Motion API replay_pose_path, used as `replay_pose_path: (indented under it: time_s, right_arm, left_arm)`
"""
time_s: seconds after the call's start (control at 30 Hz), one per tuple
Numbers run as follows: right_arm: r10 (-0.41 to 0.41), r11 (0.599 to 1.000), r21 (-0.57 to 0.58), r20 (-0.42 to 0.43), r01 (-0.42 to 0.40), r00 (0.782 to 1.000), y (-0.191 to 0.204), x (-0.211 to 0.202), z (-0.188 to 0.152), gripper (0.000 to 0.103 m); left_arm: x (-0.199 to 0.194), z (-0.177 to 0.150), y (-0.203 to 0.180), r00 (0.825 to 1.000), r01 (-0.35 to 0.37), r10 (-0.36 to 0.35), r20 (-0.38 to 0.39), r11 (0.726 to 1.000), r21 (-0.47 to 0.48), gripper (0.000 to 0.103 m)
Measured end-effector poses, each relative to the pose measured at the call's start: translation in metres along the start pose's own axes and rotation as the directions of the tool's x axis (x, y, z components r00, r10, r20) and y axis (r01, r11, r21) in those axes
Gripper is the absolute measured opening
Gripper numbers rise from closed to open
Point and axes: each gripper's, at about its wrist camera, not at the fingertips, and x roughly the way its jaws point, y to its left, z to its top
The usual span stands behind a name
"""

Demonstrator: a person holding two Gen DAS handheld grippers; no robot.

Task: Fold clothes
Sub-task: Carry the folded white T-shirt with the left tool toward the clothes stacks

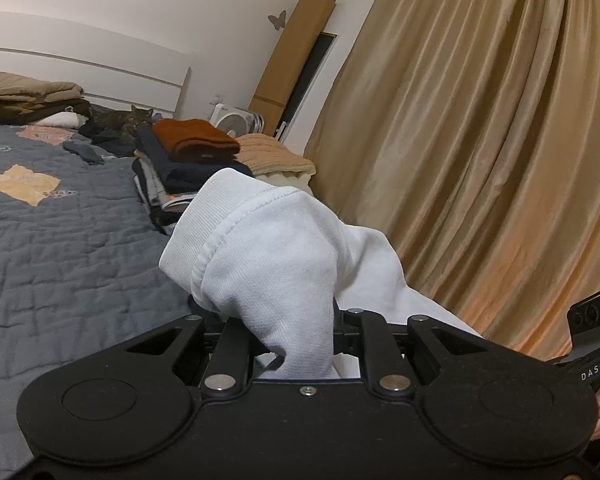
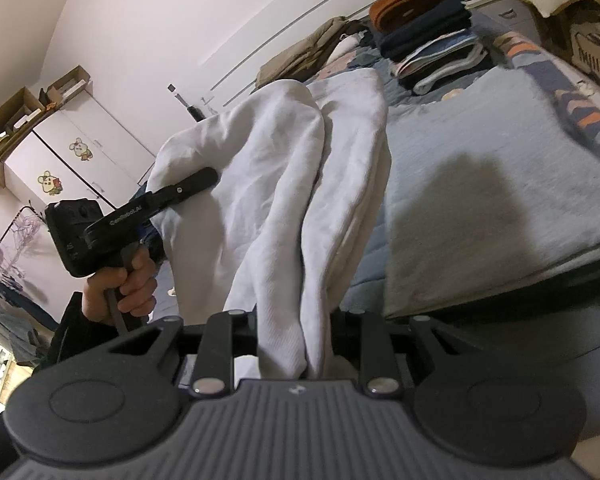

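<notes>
I hold the white knit cotton sweatshirt [image 1: 268, 240] aloft above the grey quilted bed [image 1: 60, 232], left gripper [image 1: 288, 332] and right gripper [image 2: 294, 332] each clamped on bunched fabric, so it hangs free for folding.

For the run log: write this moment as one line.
left gripper: shut on white garment | right gripper: shut on it | garment: lifted above bed

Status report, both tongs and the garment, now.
Left tongs and right tongs shut on white sweatshirt. Sweatshirt lifted above grey quilt. Nothing blocking.
</notes>
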Motion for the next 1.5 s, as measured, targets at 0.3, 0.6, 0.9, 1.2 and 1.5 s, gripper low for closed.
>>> replay_pose_path:
  time_s: [0.3, 0.6, 0.9, 1.2, 1.5]
  right_arm:
    - [-0.013, 1.0, -0.001, 0.003, 0.013, 1.0, -0.037, -0.029, 0.025, 0.025]
    - [-0.021, 1.0, 0.003, 0.008, 0.021, 1.0, -0.079, -0.032, 0.067, 0.025]
    - [-0.068, 0.997, -0.02, 0.003, 0.068, 0.998, -0.119, -0.018, 0.097, 0.025]
    - [-0.113, 0.993, -0.035, -0.01, 0.113, 0.994, -0.151, -0.003, 0.104, 0.025]
    - [-0.128, 0.991, -0.038, 0.01, 0.128, 0.992, -0.183, -0.001, 0.092, 0.029]
  left_arm:
    - [0.046, 0.008, -0.02, 1.0, -0.008, 0.008, -0.006, 1.0, -0.023, 0.015]
    - [0.101, 0.026, -0.021, 1.0, -0.009, 0.008, -0.027, 1.0, -0.027, 0.015]
    - [0.168, 0.033, -0.009, 0.997, 0.006, -0.009, -0.083, 0.999, -0.037, 0.015]
    - [0.221, 0.023, 0.008, 0.991, 0.017, -0.023, -0.135, 0.999, -0.047, 0.015]
    - [0.247, 0.009, 0.029, 0.982, 0.017, -0.033, -0.187, 0.996, -0.086, 0.015]
